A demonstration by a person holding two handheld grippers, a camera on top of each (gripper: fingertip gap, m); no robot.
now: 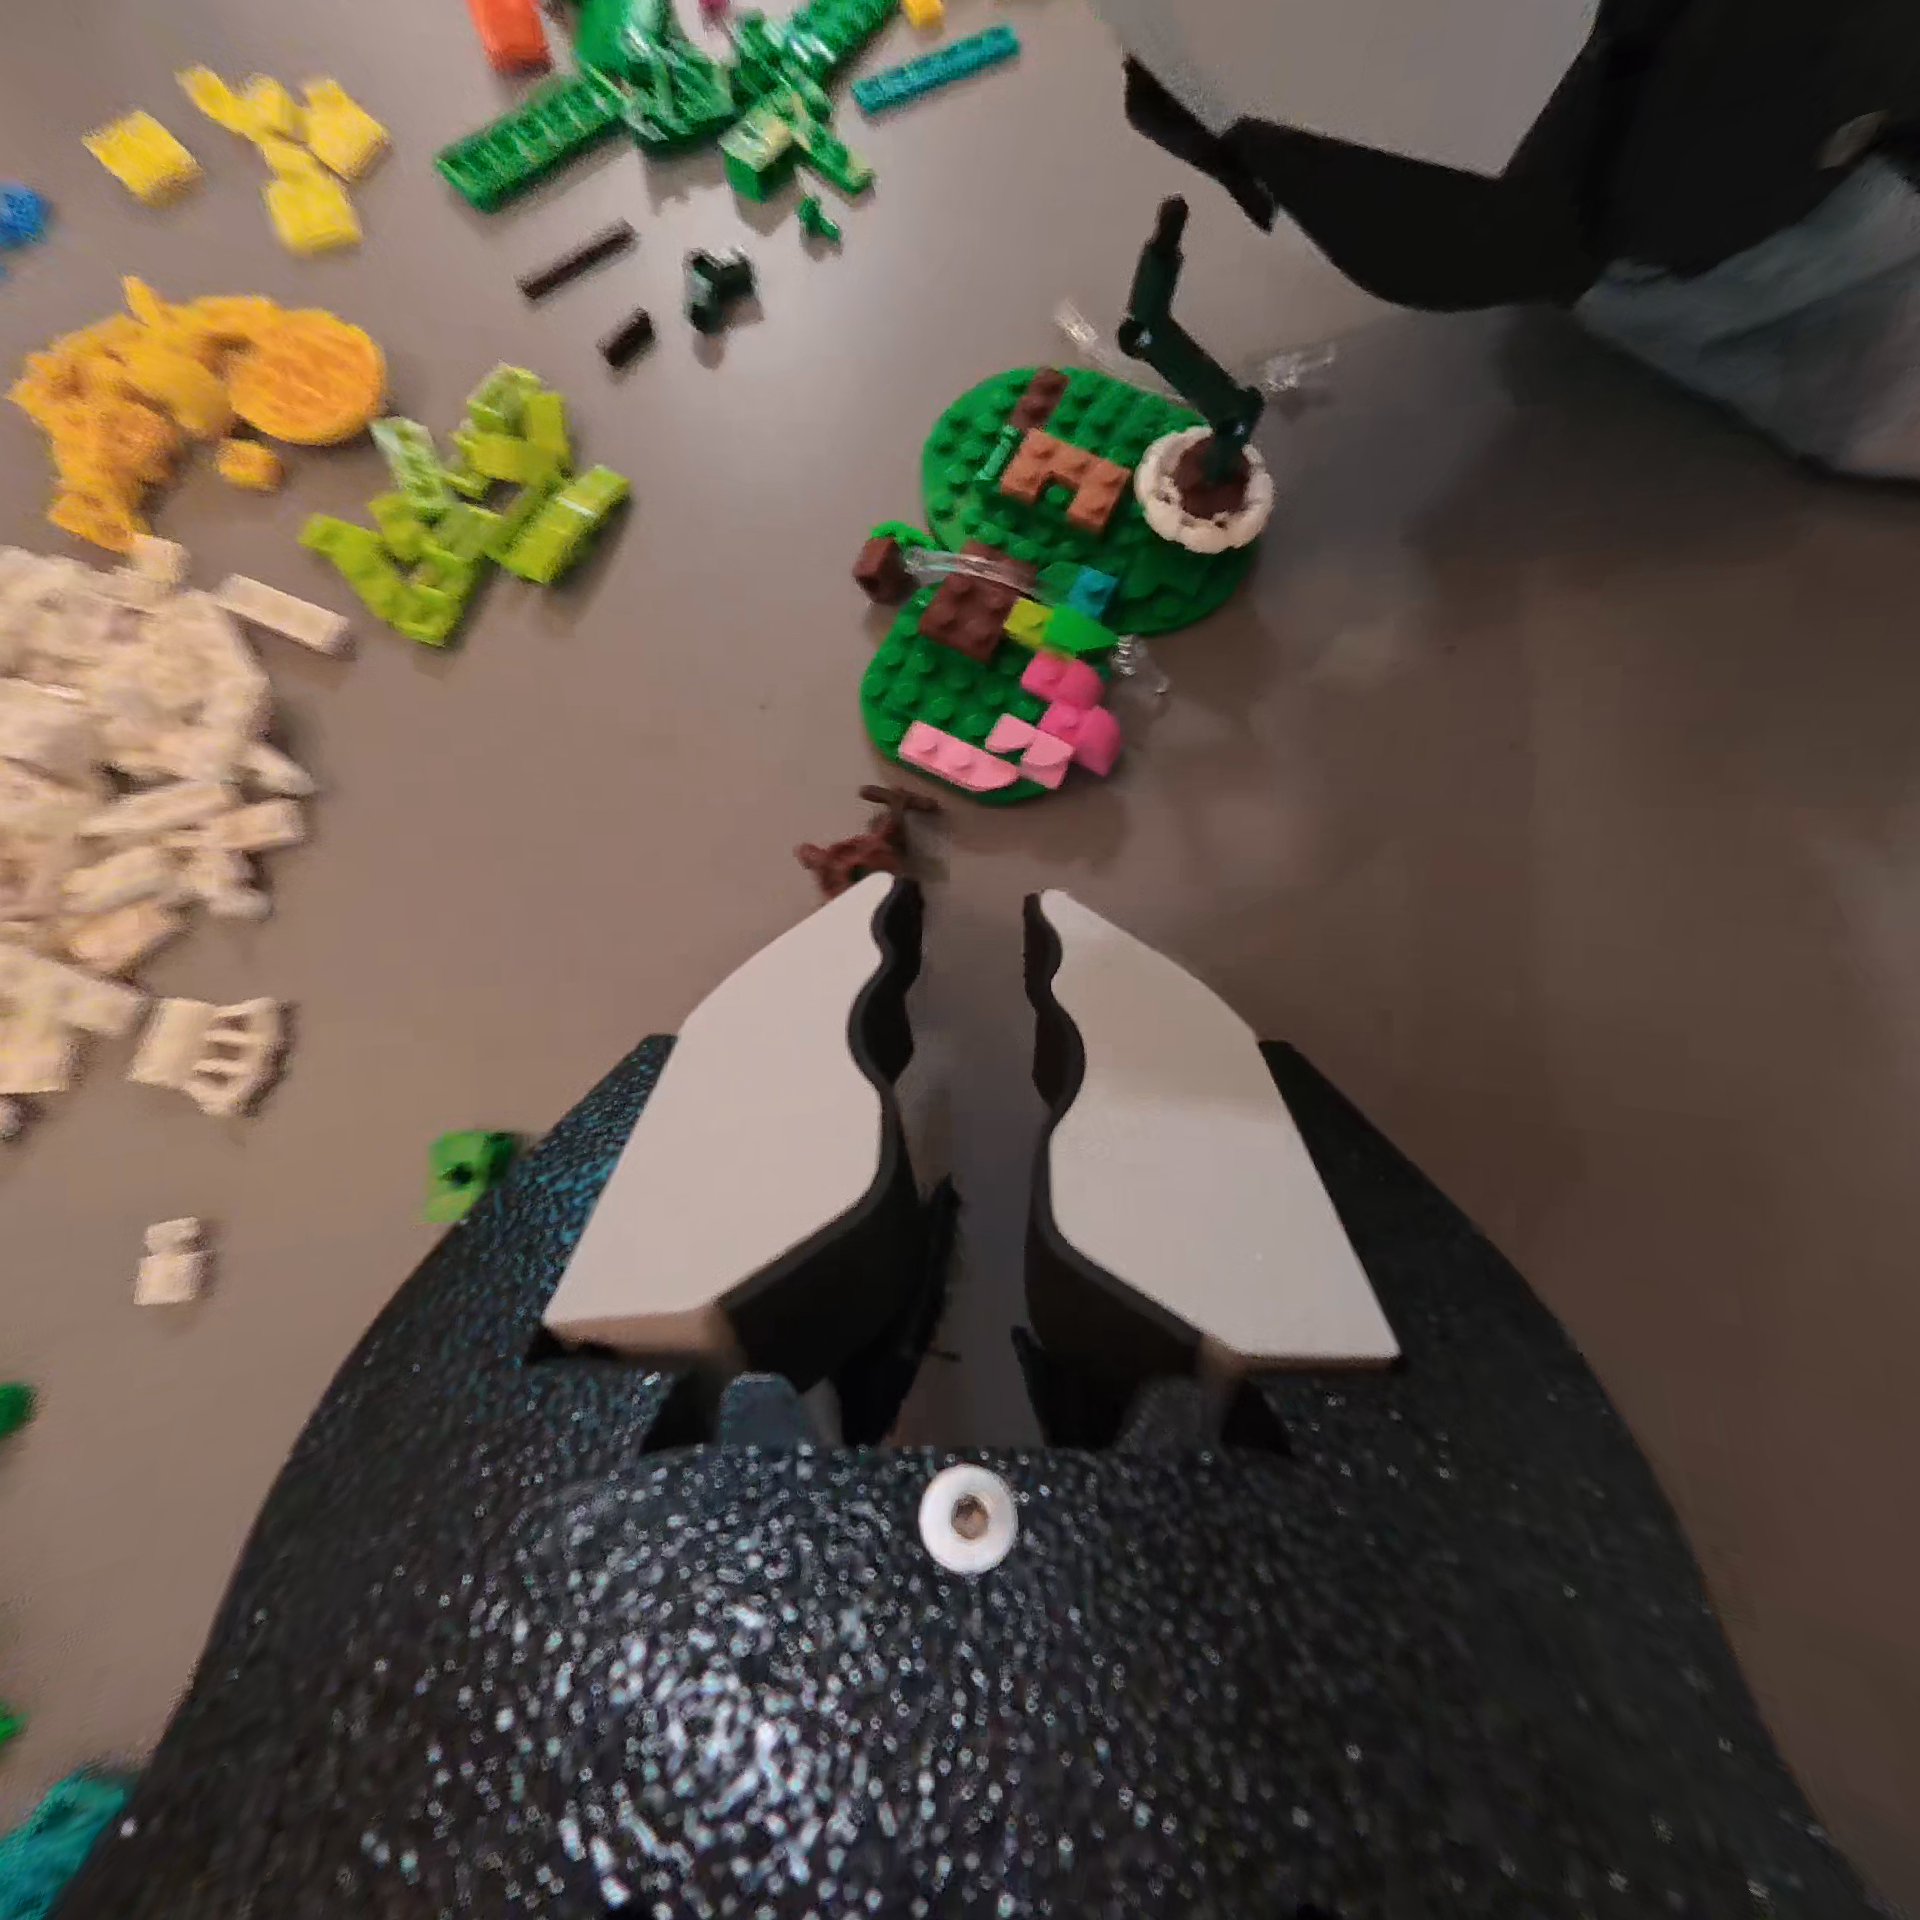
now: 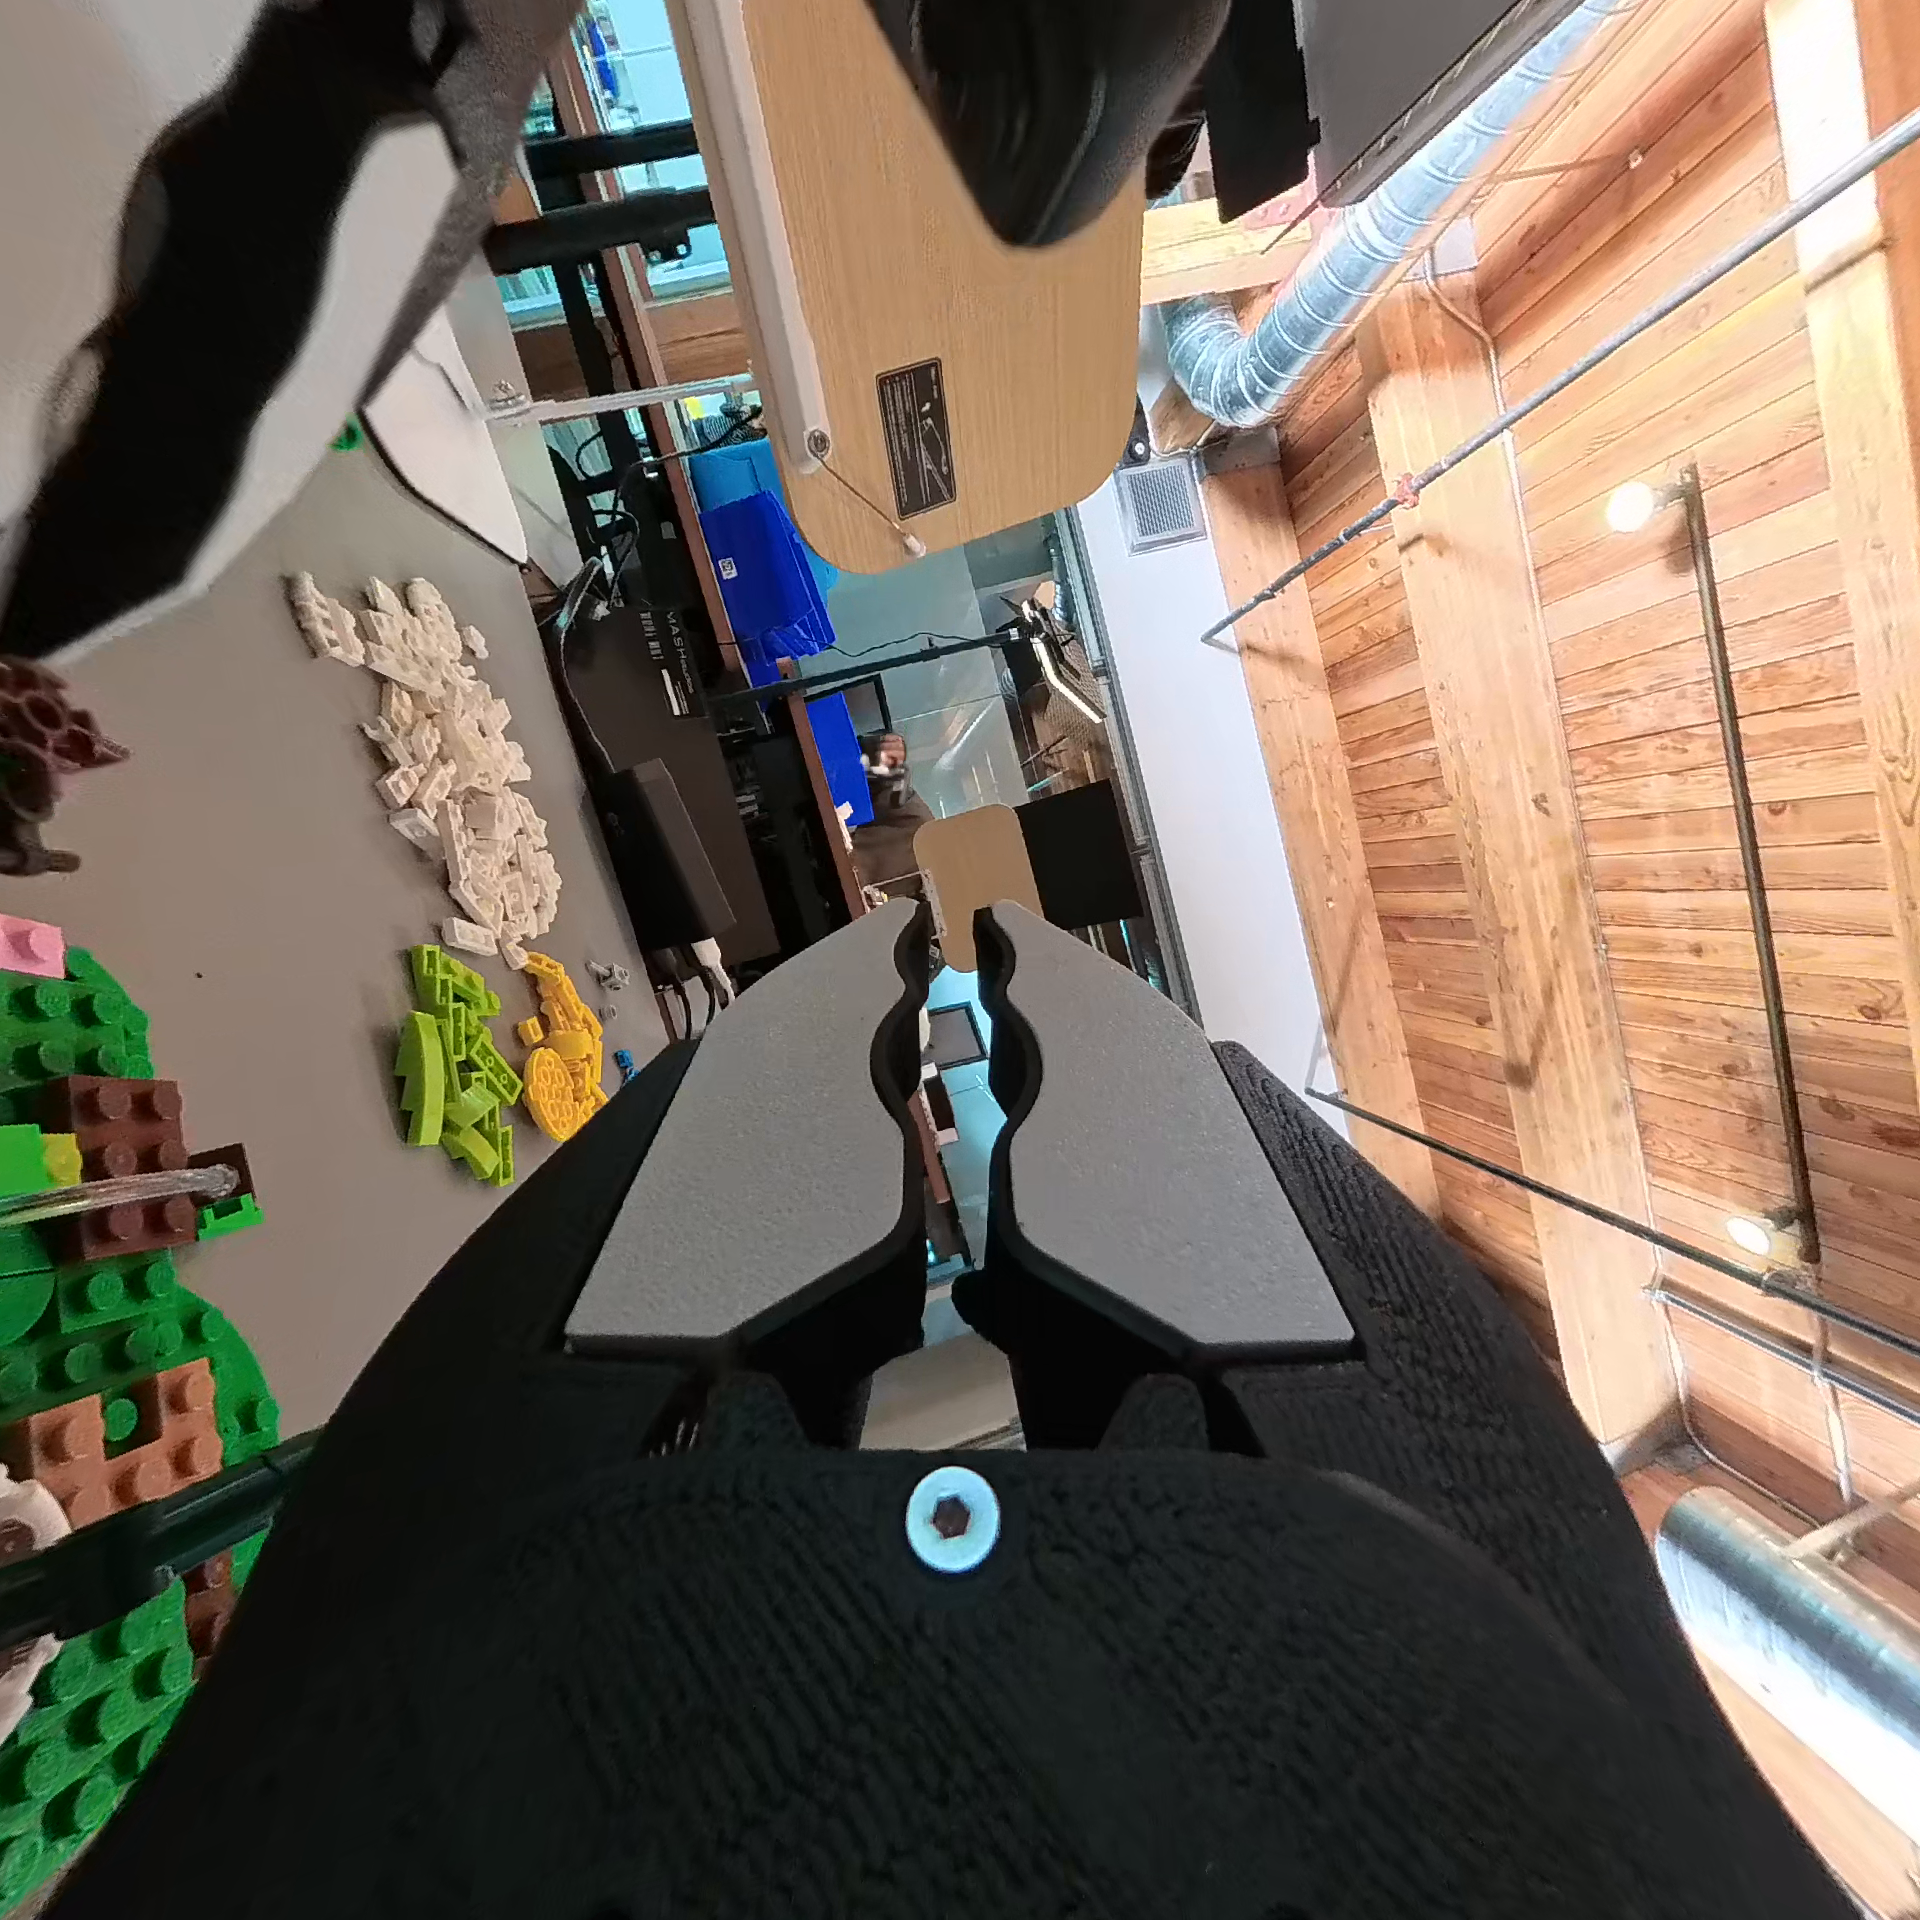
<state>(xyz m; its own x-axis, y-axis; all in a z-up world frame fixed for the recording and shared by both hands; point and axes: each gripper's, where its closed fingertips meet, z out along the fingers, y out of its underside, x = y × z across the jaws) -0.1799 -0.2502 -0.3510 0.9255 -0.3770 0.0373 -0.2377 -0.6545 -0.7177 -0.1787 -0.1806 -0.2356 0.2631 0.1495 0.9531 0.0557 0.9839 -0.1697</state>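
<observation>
My left gripper (image 1: pixel 971 894) hovers low over the grey table (image 1: pixel 1455 935), open, with nothing between its pads. A small brown branch-like piece (image 1: pixel 857 847) lies on the table just past its left fingertip, outside the gap. Beyond it stands a green studded base (image 1: pixel 935 686) with pink, brown and lime bricks, and a white pot (image 1: pixel 1205 499) holding a dark green jointed stem (image 1: pixel 1184 364). The right gripper's fingers (image 1: pixel 1299 73) hang above the stem's top. My right gripper (image 2: pixel 951 914) is rolled sideways and points out into the room, slightly open and empty. The left gripper's fingers (image 2: pixel 260 312) and the brown piece (image 2: pixel 42 738) also show there.
Loose brick piles lie to the left: white (image 1: pixel 114 748), lime (image 1: pixel 468 520), orange-yellow (image 1: pixel 177 405), yellow (image 1: pixel 270 156) and green (image 1: pixel 675 104). Small dark pieces (image 1: pixel 577 260) lie between them. The table's far edge, black equipment and a wooden wall show in the right wrist view. Left tips to right tips: about 12 cm.
</observation>
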